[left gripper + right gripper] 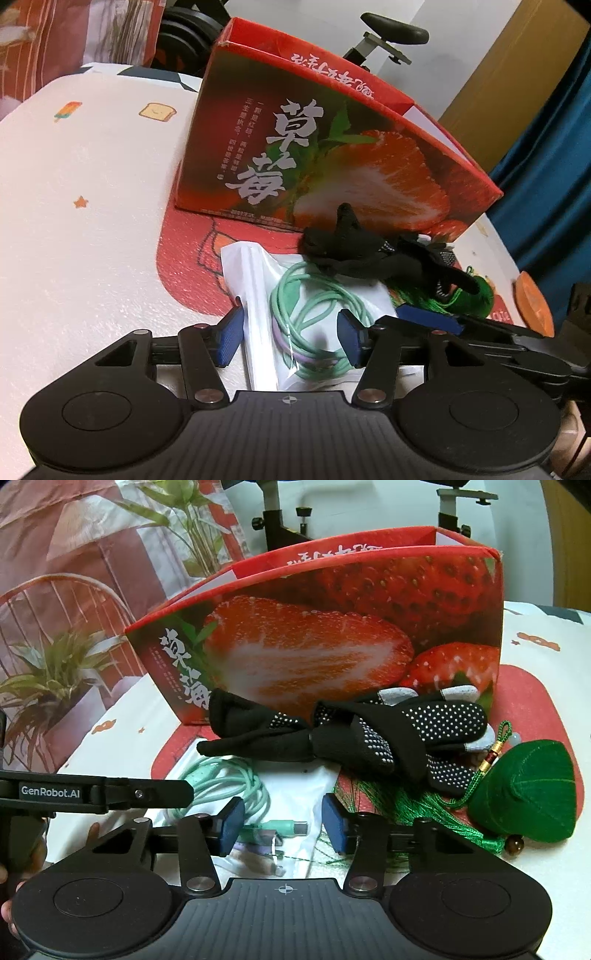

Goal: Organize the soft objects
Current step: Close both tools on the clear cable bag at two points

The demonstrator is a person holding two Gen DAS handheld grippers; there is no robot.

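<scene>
A red strawberry box [314, 147] [332, 627] stands open-topped on the table. In front of it lie black dotted gloves [369, 731] [362, 251], a clear bag holding a mint green cable [314, 321] [221, 782], and a green leaf-shaped sachet with a tassel [528, 794] [476, 299]. My left gripper [291, 339] is open, its blue pads on either side of the cable bag. My right gripper [284, 825] is open just above the bag's near end, beside the tassel threads.
The table wears a white cloth with small prints and a red patch [184, 266]. An orange disc [532, 306] lies at the right edge. A blue curtain [546, 184] hangs to the right. Exercise equipment [391, 37] stands behind the box.
</scene>
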